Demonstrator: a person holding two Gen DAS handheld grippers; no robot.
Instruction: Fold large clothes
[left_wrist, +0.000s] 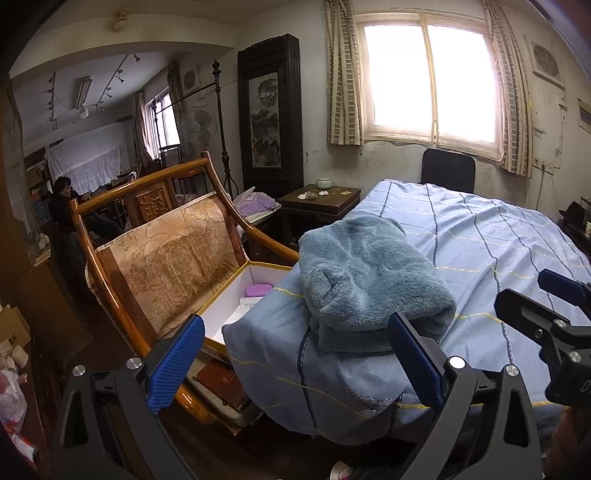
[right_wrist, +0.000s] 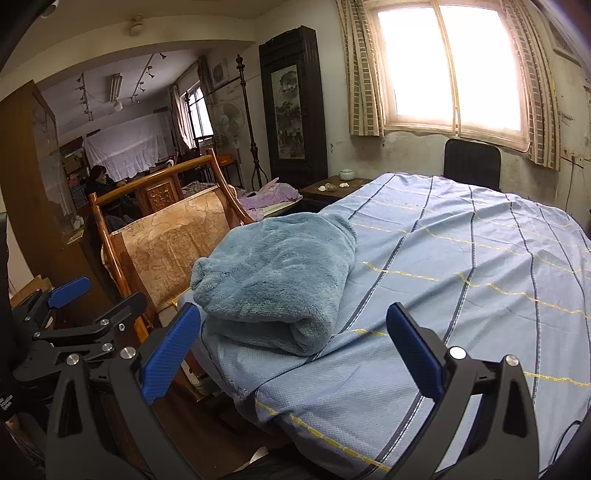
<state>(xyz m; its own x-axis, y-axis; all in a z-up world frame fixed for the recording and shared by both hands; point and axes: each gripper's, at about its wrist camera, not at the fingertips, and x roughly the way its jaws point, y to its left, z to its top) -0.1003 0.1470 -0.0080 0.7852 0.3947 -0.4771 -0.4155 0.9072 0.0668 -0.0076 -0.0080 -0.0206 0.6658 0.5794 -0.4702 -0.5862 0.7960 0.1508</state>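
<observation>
Bedroom, bright window behind; bed (right_wrist: 461, 266) under a striped blue sheet. Fleece (right_wrist: 277, 273), blue, lies bundled at the bed's near left corner, beside the chair (left_wrist: 166, 254), long axis running away toward the window. Left gripper (left_wrist: 295, 363) has it dead ahead; from the right gripper (right_wrist: 291, 352) it lies ahead and slightly left (left arm looks nearer). Both jaws spread wide, holding nothing, short of the cloth.
</observation>
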